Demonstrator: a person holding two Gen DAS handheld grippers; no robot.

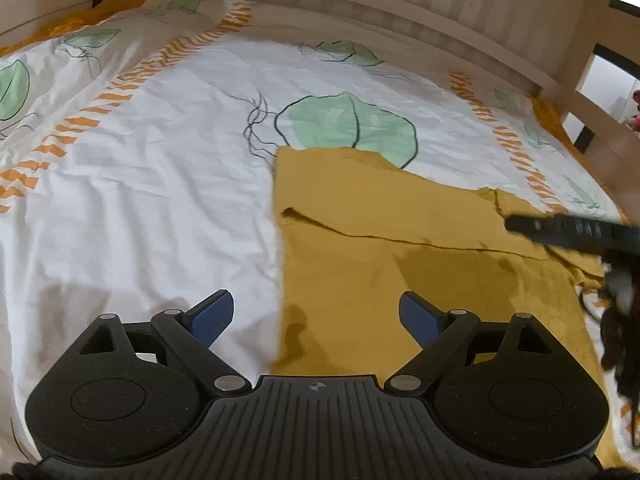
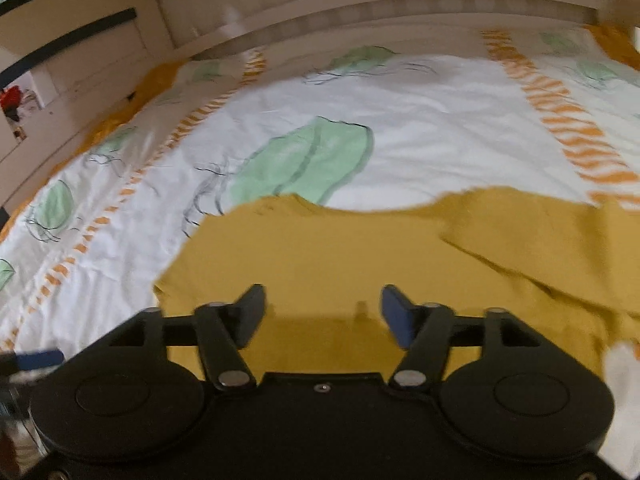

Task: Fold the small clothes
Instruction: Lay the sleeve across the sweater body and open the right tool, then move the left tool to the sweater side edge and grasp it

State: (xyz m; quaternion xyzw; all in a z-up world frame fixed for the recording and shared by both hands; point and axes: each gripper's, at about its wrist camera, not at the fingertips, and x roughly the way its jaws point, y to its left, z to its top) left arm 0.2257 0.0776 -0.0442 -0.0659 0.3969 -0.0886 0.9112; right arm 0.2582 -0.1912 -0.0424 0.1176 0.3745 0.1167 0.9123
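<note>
A mustard-yellow garment [image 1: 360,220] lies flat on the bed cover, with one layer folded over across it. My left gripper [image 1: 316,304] hovers open over the garment's left edge, with nothing between its blue pads. In the left wrist view the right gripper [image 1: 568,232] appears as a blurred dark bar at the right edge, over the cloth. In the right wrist view the garment [image 2: 340,248] fills the foreground, a folded flap [image 2: 540,232] lying to the right. My right gripper [image 2: 323,296] stands open just above the cloth, holding nothing.
The bed cover [image 1: 160,160] is white with green leaves and orange stripes. A pale wooden slatted rail [image 1: 400,8] borders the far side, and a bed post [image 1: 580,92] stands at the right. A blue fingertip of the left gripper [image 2: 36,358] shows at the lower left of the right wrist view.
</note>
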